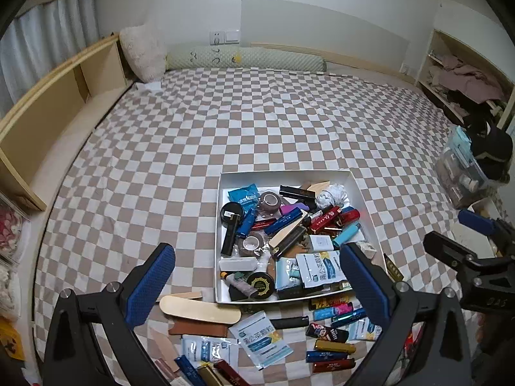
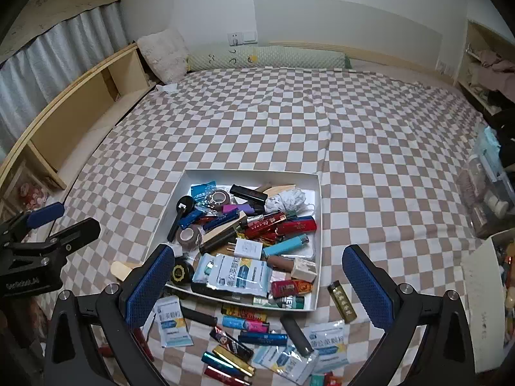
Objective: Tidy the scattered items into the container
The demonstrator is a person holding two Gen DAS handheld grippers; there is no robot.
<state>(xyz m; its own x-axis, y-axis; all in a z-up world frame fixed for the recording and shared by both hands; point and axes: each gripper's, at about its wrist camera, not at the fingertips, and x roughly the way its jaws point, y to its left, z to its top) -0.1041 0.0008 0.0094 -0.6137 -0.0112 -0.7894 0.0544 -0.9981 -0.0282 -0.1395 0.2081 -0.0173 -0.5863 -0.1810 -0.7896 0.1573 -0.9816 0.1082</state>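
Observation:
A white shallow box (image 1: 225, 177) (image 2: 317, 193) lies on the checkered bed, piled with lighters, sachets, tape rolls and tins. Scattered items lie in front of it: a wooden stick (image 1: 199, 310), a white-blue sachet (image 1: 264, 341), several lighters (image 1: 331, 345) (image 2: 262, 338), a gold-black lighter (image 2: 341, 300) and sachets (image 2: 325, 337). My left gripper (image 1: 257, 284) is open and empty above the box's near edge. My right gripper (image 2: 259, 288) is open and empty over the box's near edge. Each gripper shows in the other's view, the right (image 1: 463, 241) and the left (image 2: 51, 225).
The checkered bed sheet (image 1: 257, 128) stretches back to a green bolster (image 1: 244, 59) and a fluffy pillow (image 1: 141, 53). A wooden shelf (image 1: 48, 112) runs along the left. A clear plastic bin (image 1: 463, 170) stands at the right edge, with a cluttered shelf (image 1: 460, 80) behind.

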